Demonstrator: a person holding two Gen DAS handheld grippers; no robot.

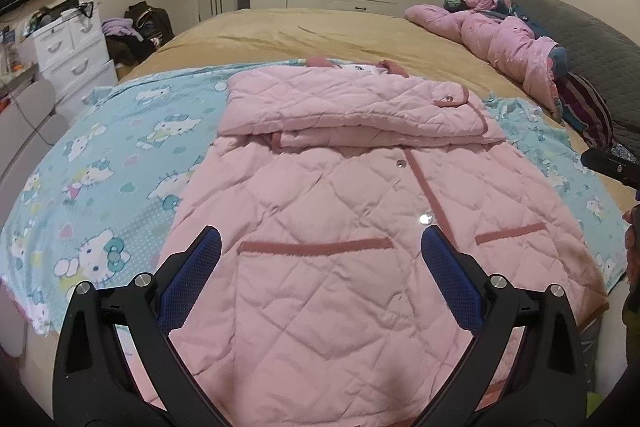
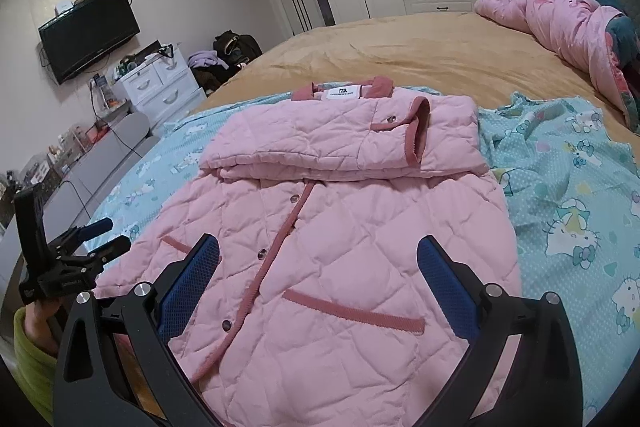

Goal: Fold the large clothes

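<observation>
Your pink quilted jacket [image 1: 352,211] lies flat on the cartoon-cat blanket [image 1: 92,163], sleeves folded across the chest. Your left gripper [image 1: 320,247] and right gripper [image 2: 318,255] both hover over the hem, fingers spread wide, holding nothing. Plenty of tan bedspread [image 2: 400,47] beyond the collar. The neck label [image 2: 346,93] is too small to read.

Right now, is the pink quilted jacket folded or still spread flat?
Partly folded: the pink quilted jacket has its sleeves folded across the chest, while the lower body lies spread flat.
</observation>
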